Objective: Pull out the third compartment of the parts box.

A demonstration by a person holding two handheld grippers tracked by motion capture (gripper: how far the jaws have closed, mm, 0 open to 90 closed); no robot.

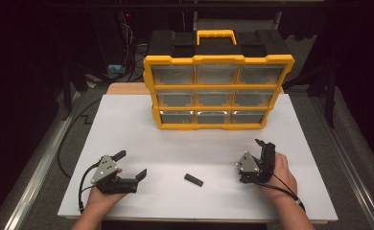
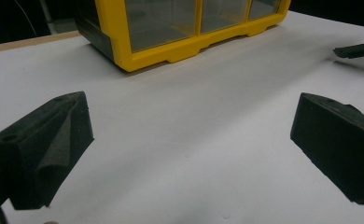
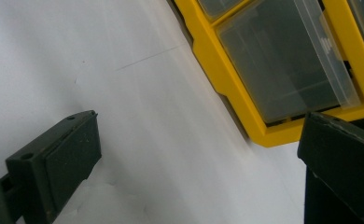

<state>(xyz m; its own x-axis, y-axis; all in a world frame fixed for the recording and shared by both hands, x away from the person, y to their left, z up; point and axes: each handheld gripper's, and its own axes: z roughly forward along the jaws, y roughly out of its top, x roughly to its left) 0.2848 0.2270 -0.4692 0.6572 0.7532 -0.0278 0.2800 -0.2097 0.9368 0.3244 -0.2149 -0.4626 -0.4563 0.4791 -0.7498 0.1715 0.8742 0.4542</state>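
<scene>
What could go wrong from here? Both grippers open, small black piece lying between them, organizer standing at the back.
1. The small black piece lies flat on the white table; it may slide away instead of being pinched.
2. The organizer stands upright; tugging a drawer could tip it forward.
3. The left gripper and right gripper flank the piece; reaching together, they could collide.

Yellow-and-black organizer (image 1: 218,91), small black block (image 1: 193,179), white table (image 1: 127,124).

1. The white worktop (image 1: 127,124) is brightly lit from above; the surroundings stay near black.
2. The yellow organizer (image 1: 218,91) casts a soft shadow toward 6 o'clock.
3. The gripper views look grainy, with close claws soft-edged.
</scene>
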